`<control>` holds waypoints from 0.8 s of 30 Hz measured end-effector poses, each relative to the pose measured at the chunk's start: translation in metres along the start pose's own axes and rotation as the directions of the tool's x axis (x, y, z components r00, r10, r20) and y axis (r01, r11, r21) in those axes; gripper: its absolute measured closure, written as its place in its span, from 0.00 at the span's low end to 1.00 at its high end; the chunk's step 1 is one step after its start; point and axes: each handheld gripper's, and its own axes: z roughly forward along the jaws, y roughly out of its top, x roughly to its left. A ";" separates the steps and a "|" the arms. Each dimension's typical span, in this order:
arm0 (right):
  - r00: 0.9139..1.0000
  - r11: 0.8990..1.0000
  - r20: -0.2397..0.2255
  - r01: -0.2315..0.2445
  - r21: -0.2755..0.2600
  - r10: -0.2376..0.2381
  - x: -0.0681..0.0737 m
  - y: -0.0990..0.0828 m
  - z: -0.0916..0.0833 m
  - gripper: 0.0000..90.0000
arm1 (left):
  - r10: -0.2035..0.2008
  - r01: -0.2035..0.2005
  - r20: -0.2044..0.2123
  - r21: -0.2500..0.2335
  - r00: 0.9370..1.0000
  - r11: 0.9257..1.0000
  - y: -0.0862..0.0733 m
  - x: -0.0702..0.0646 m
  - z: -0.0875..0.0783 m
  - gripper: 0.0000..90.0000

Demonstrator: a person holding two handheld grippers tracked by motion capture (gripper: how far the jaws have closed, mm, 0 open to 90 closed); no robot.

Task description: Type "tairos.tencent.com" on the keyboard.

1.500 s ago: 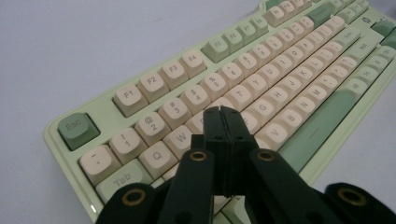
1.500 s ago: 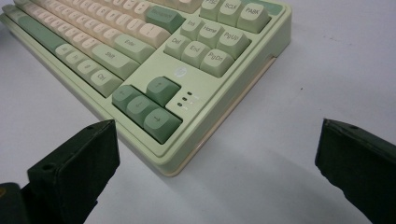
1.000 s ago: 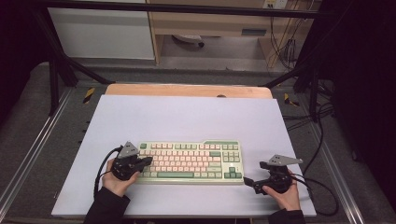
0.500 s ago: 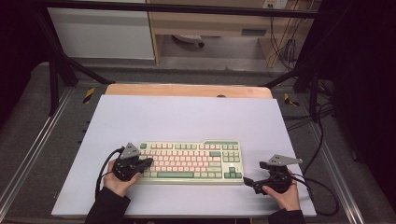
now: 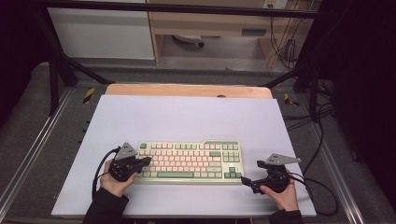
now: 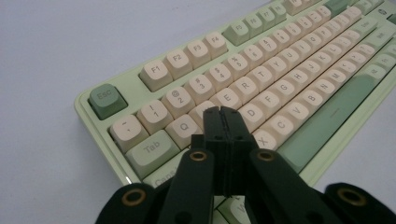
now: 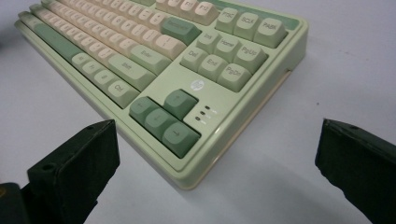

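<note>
Nothing had shifted since the earlier frames: the left gripper [image 6: 224, 114], jaws closed, remained poised over the keyboard [image 5: 189, 161] at lower left, while the right gripper [image 7: 215, 154] stood open, so key pressing appeared pending.

Dark sleeves, black left hand-held gripper [image 5: 140, 164], brass-ringed pivots, grey three-cornered plates, black trailing cables

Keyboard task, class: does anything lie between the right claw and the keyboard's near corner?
Nothing visible does. In the right gripper view, bare white table separates the open right claw from the corner of the keyboard. The high view shows the same gap, with the cable trailing away behind the hand.
</note>
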 end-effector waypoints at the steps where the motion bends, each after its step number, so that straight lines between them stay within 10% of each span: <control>1: 1.000 1.000 -0.003 0.002 -0.002 -0.002 0.001 0.001 0.001 0.00 | -0.001 0.001 0.001 -0.004 1.000 1.000 0.000 0.000 -0.001 1.00; 24: 0.997 0.997 -0.021 0.076 -0.006 -0.076 0.046 0.044 0.031 0.11 | -0.002 0.003 0.011 -0.024 1.000 1.000 0.001 0.001 -0.004 1.00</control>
